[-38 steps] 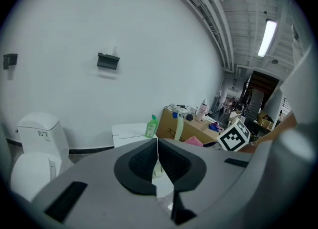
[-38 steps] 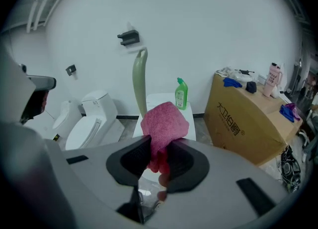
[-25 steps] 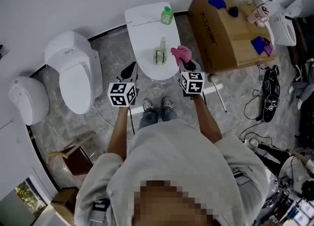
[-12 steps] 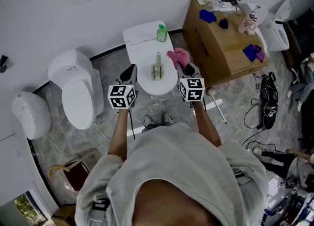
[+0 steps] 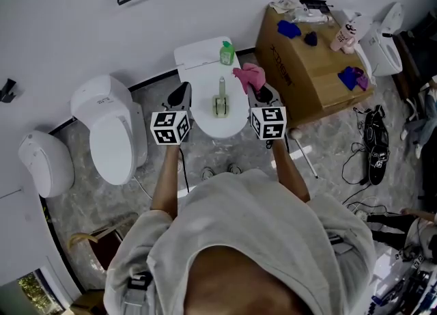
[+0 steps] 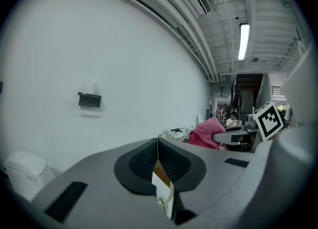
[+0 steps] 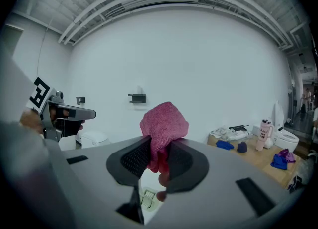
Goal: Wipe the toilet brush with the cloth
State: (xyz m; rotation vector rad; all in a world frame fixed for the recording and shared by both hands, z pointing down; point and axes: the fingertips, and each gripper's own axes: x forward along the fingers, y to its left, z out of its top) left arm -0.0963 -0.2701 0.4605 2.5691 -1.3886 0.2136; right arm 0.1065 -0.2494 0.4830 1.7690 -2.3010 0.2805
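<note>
Holding my right gripper [image 5: 261, 96] clamped on the pink cloth [image 5: 250, 76] and my left gripper [image 5: 179, 95] pressed together empty, I flank the toilet brush [image 5: 221, 91] upright at upper centre on the toilet lid [image 5: 198, 59] — unsteadied, I judge, a wipe could topple it.

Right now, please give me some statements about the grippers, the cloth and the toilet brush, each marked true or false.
The right gripper is shut on the pink cloth. True.
The left gripper grips the toilet brush. False: its jaws are shut on nothing; the brush stands on the toilet lid.
The cloth touches the brush. False: it is held apart, to the brush's right.
A green bottle stands behind the brush. True.
</note>
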